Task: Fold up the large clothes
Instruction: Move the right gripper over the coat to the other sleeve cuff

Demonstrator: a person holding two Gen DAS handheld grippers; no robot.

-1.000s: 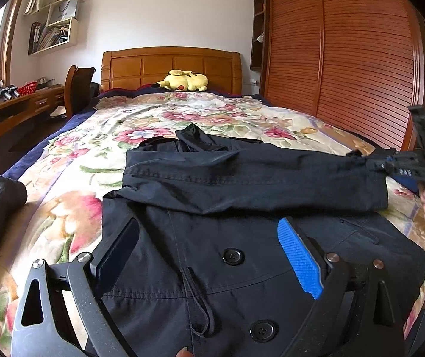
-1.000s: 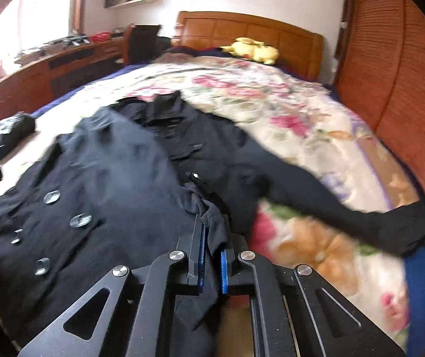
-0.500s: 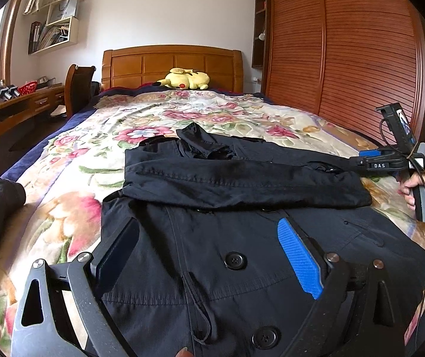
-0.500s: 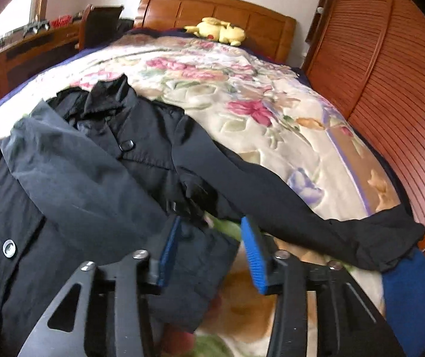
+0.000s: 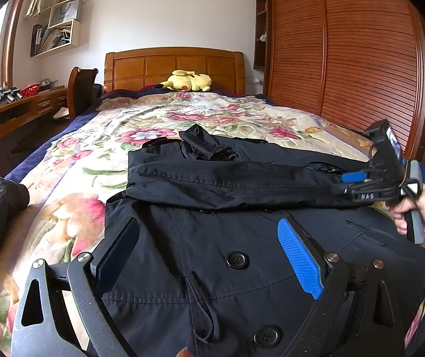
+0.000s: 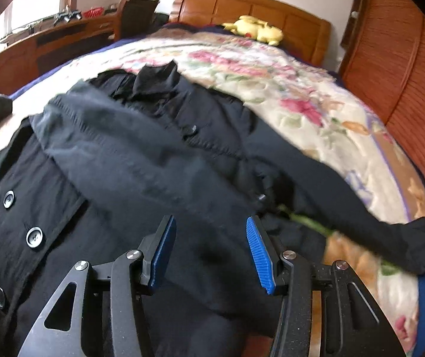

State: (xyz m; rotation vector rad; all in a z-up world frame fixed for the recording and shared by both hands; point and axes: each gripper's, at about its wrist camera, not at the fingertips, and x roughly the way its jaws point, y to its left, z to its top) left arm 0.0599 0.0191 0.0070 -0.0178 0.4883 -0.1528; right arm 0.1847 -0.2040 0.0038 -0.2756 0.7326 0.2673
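two claws are in our hands above a black coat [image 5: 212, 267] spread buttons-up on the floral bedspread [image 5: 182, 119]. our left claw [image 5: 206, 253] stands wide apart with nothing between its pads, the coat's buttoned front right under and ahead of it. one sleeve [image 5: 227, 181] lies folded across the chest, just beyond that claw. our right claw [image 6: 209, 247] has its blue pads apart and gripping nothing, over that sleeve's cuff end. the other sleeve [image 6: 361, 208] trails off to its right.
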